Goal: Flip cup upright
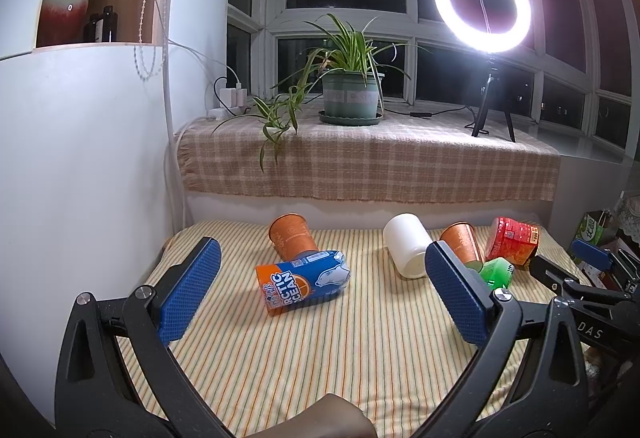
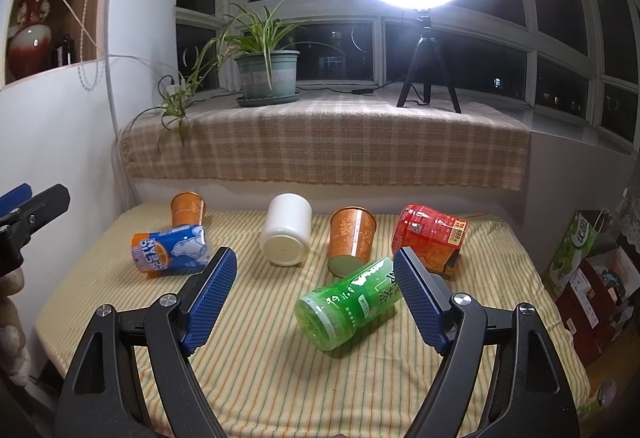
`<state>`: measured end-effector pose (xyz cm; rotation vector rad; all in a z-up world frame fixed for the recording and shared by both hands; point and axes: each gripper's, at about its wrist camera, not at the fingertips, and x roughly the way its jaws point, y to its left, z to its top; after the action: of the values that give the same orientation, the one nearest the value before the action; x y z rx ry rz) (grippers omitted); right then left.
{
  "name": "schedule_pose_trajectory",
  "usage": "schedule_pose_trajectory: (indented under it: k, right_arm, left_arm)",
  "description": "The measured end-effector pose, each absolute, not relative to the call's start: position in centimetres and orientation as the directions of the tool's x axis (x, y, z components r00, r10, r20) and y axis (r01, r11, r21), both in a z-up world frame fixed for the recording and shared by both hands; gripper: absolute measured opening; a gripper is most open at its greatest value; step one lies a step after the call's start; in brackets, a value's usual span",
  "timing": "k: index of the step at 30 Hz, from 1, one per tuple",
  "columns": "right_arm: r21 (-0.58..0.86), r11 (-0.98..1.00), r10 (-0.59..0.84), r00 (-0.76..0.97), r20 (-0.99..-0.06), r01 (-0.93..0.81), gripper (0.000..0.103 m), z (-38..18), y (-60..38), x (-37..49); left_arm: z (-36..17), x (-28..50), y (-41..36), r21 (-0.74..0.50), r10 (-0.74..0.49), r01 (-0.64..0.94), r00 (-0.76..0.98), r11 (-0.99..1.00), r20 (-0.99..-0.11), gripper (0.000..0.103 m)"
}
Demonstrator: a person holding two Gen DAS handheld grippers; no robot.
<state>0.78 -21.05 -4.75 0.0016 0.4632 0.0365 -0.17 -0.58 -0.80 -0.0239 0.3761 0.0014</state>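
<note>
Green cup [image 2: 349,305] lies sideways between the right claw's [image 2: 316,292] spread fingers (left claw [image 1: 320,292] spread too).

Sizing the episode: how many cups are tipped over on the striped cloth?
6: back-left orange cup, blue cup, white cup, middle orange cup, green cup, red cup. None visibly hidden.

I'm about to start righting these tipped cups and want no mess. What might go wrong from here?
1. The green cup lies on its side right beside the orange paper cup; closing the open right tongs on it may knock that neighbour.
2. The Arctic Ocean cup rests against another orange cup, so lifting either could roll the other.
3. The striped cloth looks soft; righted cups may tip again.
</note>
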Motion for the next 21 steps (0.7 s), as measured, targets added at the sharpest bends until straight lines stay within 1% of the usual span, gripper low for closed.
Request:
schedule_pose_trajectory:
  k: [21]
  right_arm:
    - [0.002,0.997,0.068,0.878,-0.474,-0.077,0.081,-5.4,-19.4,3.0]
  left_arm:
    - [-1.9,0.4,1.2,-0.031,0.011,-0.025,0.921,0.999,-0.39,0.103]
